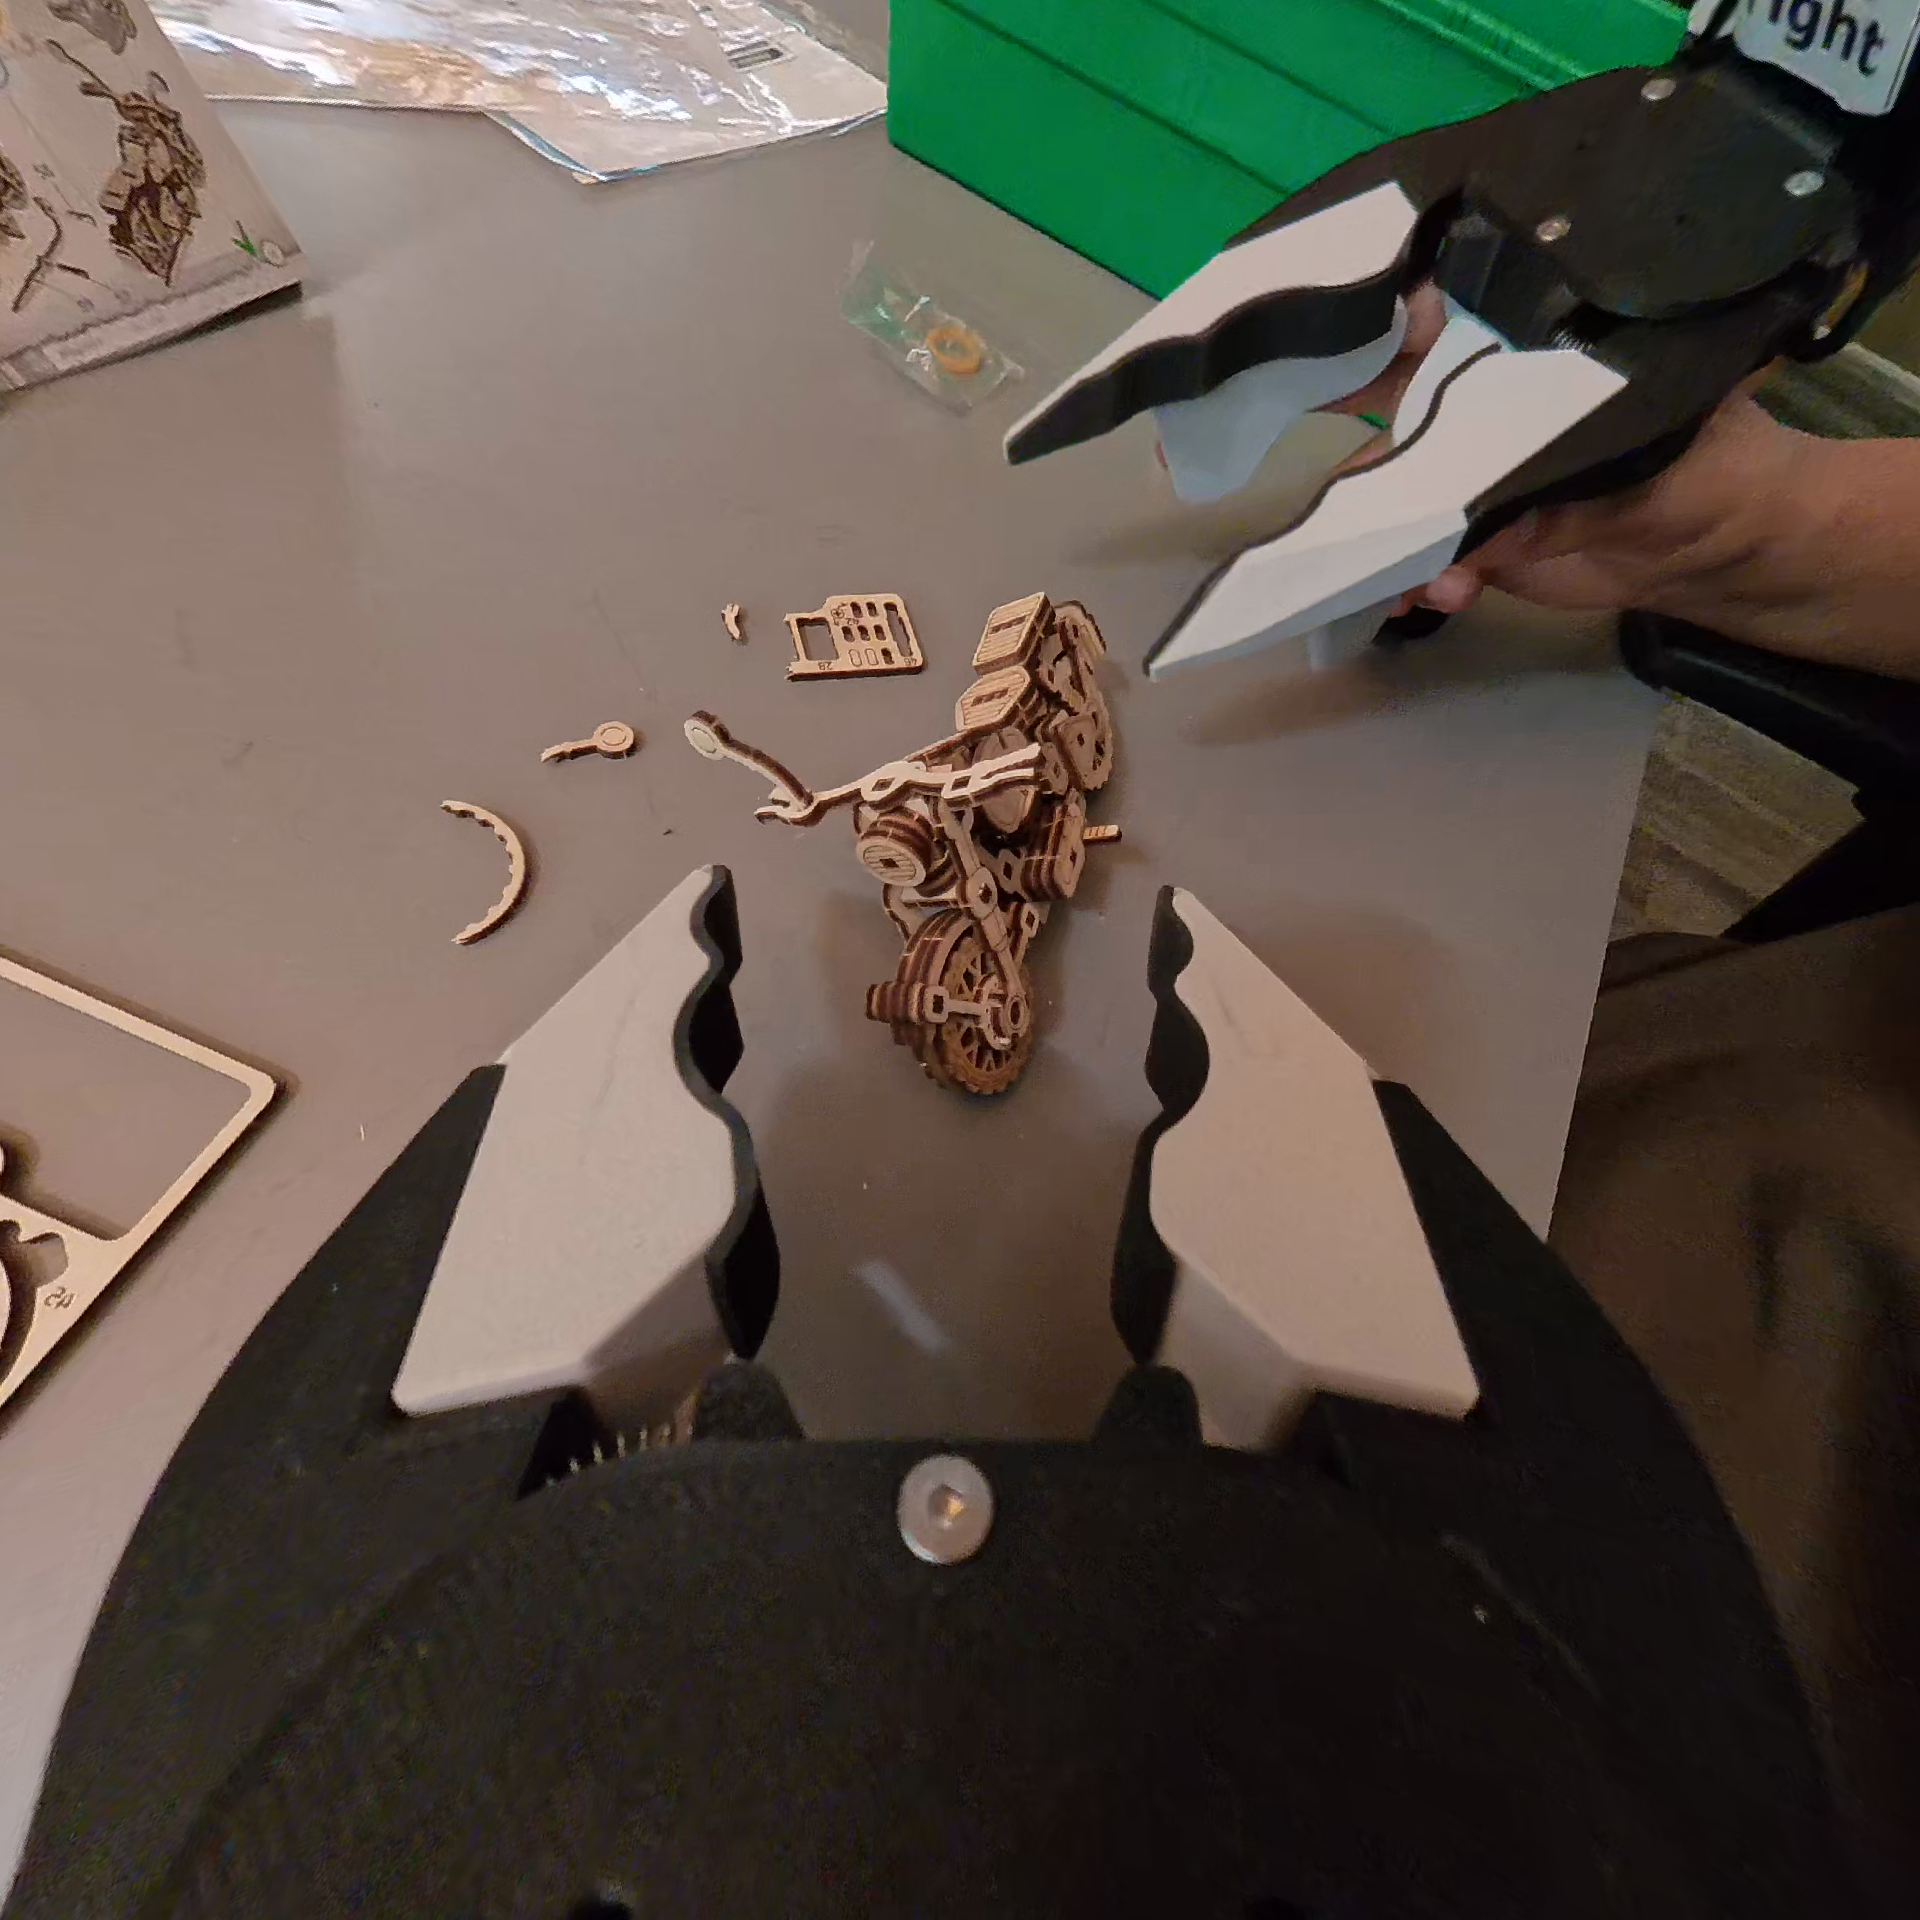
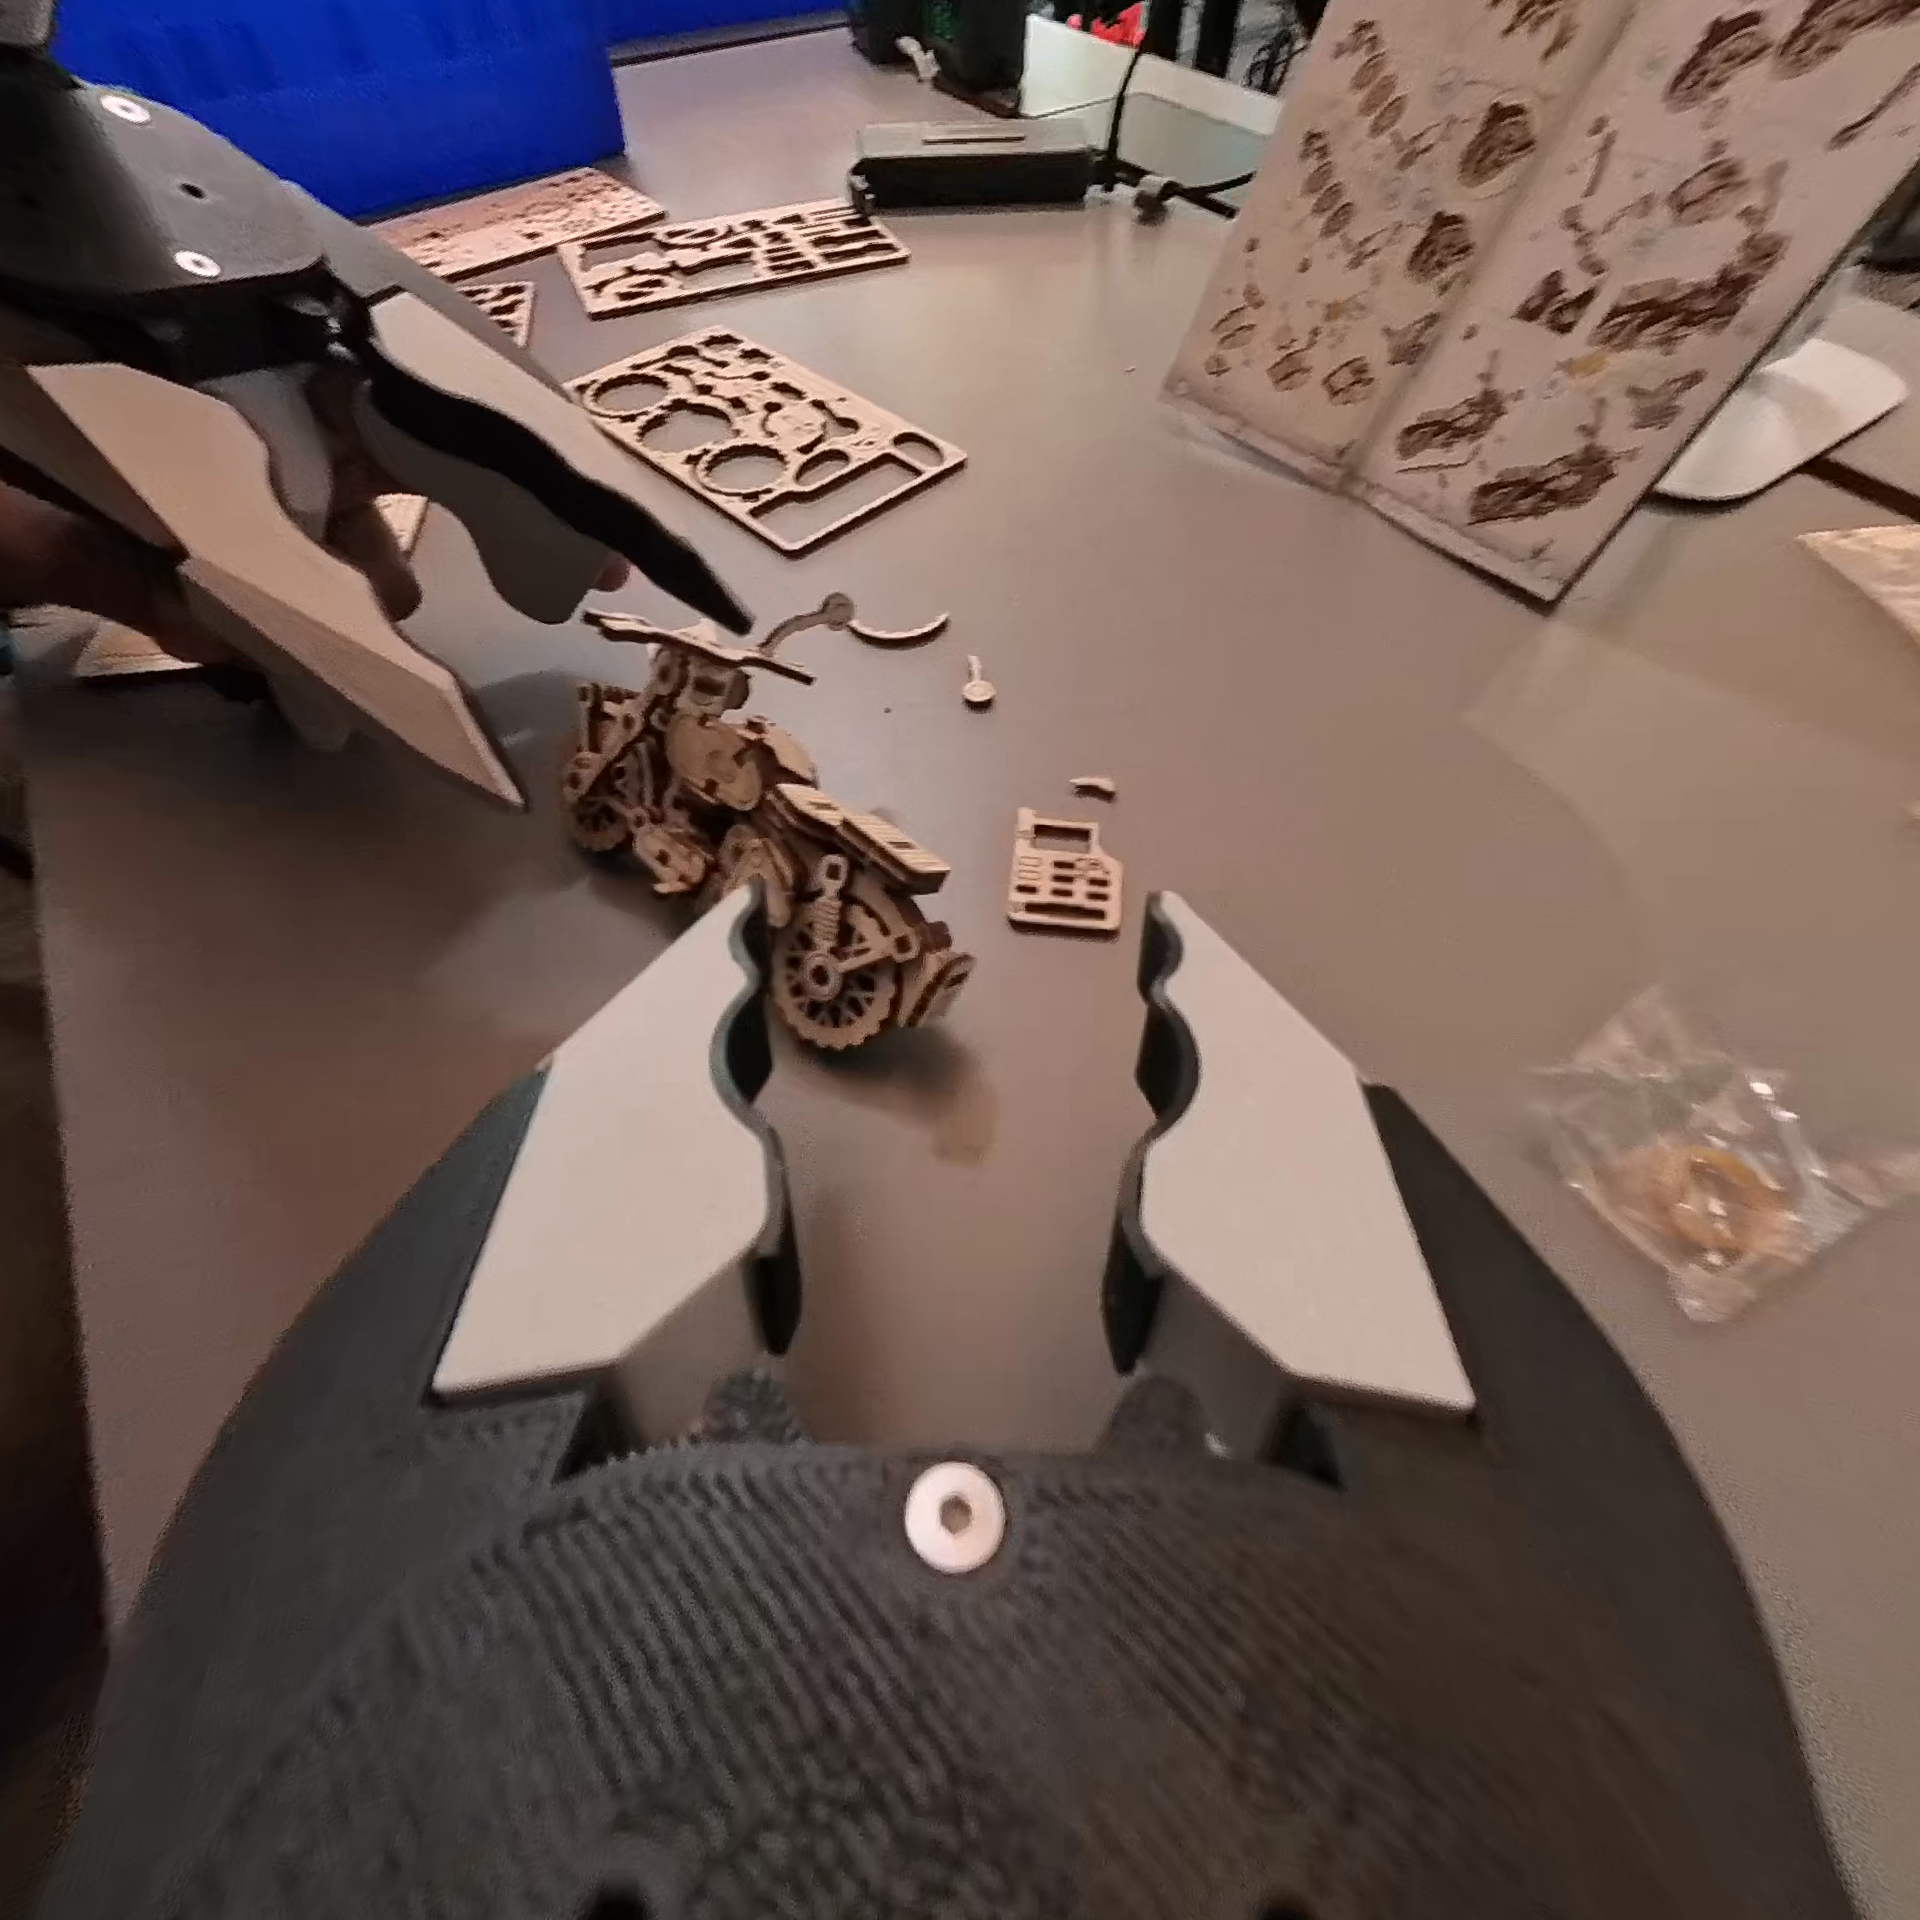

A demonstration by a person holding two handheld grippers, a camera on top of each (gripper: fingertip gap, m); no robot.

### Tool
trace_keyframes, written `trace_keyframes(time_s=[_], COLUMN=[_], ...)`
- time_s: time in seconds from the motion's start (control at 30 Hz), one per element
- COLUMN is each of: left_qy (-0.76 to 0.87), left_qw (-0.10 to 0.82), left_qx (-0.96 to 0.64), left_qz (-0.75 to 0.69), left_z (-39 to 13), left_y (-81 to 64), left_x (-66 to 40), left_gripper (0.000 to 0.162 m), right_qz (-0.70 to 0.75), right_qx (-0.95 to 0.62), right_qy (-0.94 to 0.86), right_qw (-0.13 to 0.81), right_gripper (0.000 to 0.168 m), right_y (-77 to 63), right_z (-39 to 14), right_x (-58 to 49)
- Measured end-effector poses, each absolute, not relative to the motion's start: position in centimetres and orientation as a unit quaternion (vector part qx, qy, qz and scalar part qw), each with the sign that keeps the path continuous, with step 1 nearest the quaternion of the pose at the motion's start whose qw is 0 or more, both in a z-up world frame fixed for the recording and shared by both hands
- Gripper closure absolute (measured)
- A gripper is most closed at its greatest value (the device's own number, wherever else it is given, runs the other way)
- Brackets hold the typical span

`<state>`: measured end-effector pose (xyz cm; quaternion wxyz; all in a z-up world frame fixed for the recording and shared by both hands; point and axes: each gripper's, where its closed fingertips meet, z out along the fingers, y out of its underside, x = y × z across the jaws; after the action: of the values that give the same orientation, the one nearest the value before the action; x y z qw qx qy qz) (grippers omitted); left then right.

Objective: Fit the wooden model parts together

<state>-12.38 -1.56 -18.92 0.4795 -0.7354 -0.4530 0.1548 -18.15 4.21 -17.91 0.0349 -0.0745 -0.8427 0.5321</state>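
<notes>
A wooden motorcycle model (image 1: pixel 982 862) was seen standing on the grey desk (image 1: pixel 364 582), its front wheel toward the left gripper (image 1: pixel 945 894) and its rear wheel toward the right gripper (image 2: pixel 948 902). Both grippers were held above the desk with their jaws spread apart and nothing between them. Loose wooden parts were scattered just beside the model: a small slotted panel (image 1: pixel 854 637), a curved toothed strip (image 1: pixel 497 871), a little round-headed piece (image 1: pixel 594 742) and a tiny sliver (image 1: pixel 735 620). A clear plastic bag (image 2: pixel 1704 1164) with an orange ring inside was seen farther off. Punched-out wooden sheets (image 2: pixel 769 447) and a propped instruction sheet (image 2: pixel 1496 260) were set beyond the model.
</notes>
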Motion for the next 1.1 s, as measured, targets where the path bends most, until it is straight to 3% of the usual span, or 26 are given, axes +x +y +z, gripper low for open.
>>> trace_keyframes(time_s=[0.3, 0.77, 1.0, 1.1], left_qy=[-0.447, -0.454, -0.453, -0.454], left_qw=[0.461, 0.403, 0.398, 0.4], left_qx=[-0.751, -0.78, -0.783, -0.782], left_qz=[0.154, 0.152, 0.151, 0.148], left_z=[-19.5, -21.3, -21.4, -21.4], left_y=[-1.2, -1.3, -1.4, -1.4], left_x=[-12.2, -11.7, -11.6, -11.6], left_gripper=[0.083, 0.086, 0.088, 0.088], right_qz=[0.484, 0.497, 0.491, 0.492], right_qx=[-0.051, -0.027, 0.034, 0.025], right_qy=[-0.871, -0.846, -0.852, -0.856], right_qw=[-0.068, -0.191, -0.178, -0.156], right_gripper=[0.08, 0.121, 0.125, 0.116], right_y=[3.4, 4.1, 4.1, 3.9], right_z=[-19.7, -18.5, -18.6, -18.7], right_x=[-15.1, -12.4, -10.5, -11.1])
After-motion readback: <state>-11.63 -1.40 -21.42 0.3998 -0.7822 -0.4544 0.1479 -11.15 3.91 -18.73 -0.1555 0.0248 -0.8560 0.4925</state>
